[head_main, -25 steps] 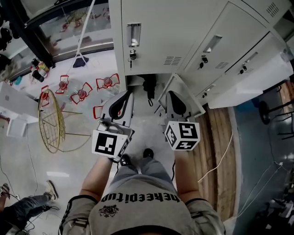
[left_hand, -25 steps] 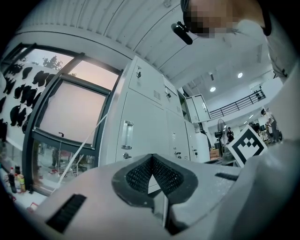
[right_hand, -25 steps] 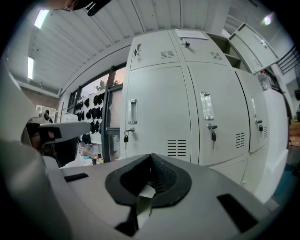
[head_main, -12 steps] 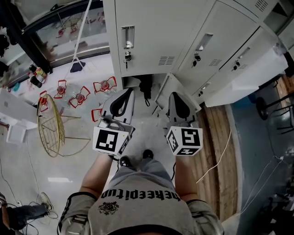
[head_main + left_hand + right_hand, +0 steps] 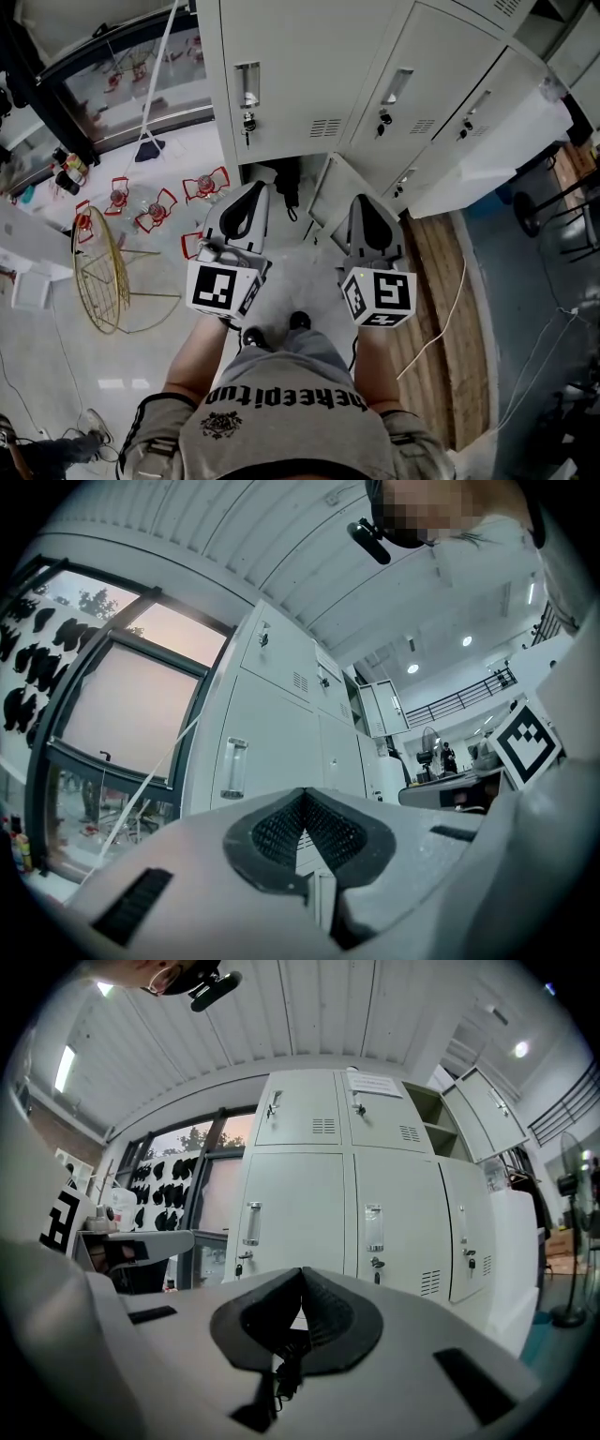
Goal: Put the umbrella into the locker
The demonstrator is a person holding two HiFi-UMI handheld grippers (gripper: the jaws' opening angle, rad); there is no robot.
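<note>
A dark folded umbrella [image 5: 289, 178] hangs inside the open bottom locker [image 5: 264, 172], whose door [image 5: 330, 192] stands ajar to its right. My left gripper [image 5: 251, 187] is shut and empty, with its tips just in front of that opening. In the left gripper view the pads [image 5: 281, 832] meet at the tip of the left gripper [image 5: 305, 794] before shut locker doors [image 5: 272, 752]. My right gripper [image 5: 364, 200] hovers over the open door, apart from the umbrella. The right gripper [image 5: 302, 1271] is shut; a thin dark strand [image 5: 281, 1372] hangs in its seam, and what it is I cannot tell.
A bank of pale grey lockers [image 5: 309, 66] fills the top of the head view, with a white counter [image 5: 487, 159] at the right. A gold wire stool [image 5: 103, 272] and red wire items [image 5: 159, 192] stand at the left. A white cable [image 5: 441, 319] crosses the wooden floor strip [image 5: 431, 272].
Both grippers have lifted away from the bottom locker, the right one further. The head view has swung, so the lockers slid to the left. The umbrella stays in the locker.
</note>
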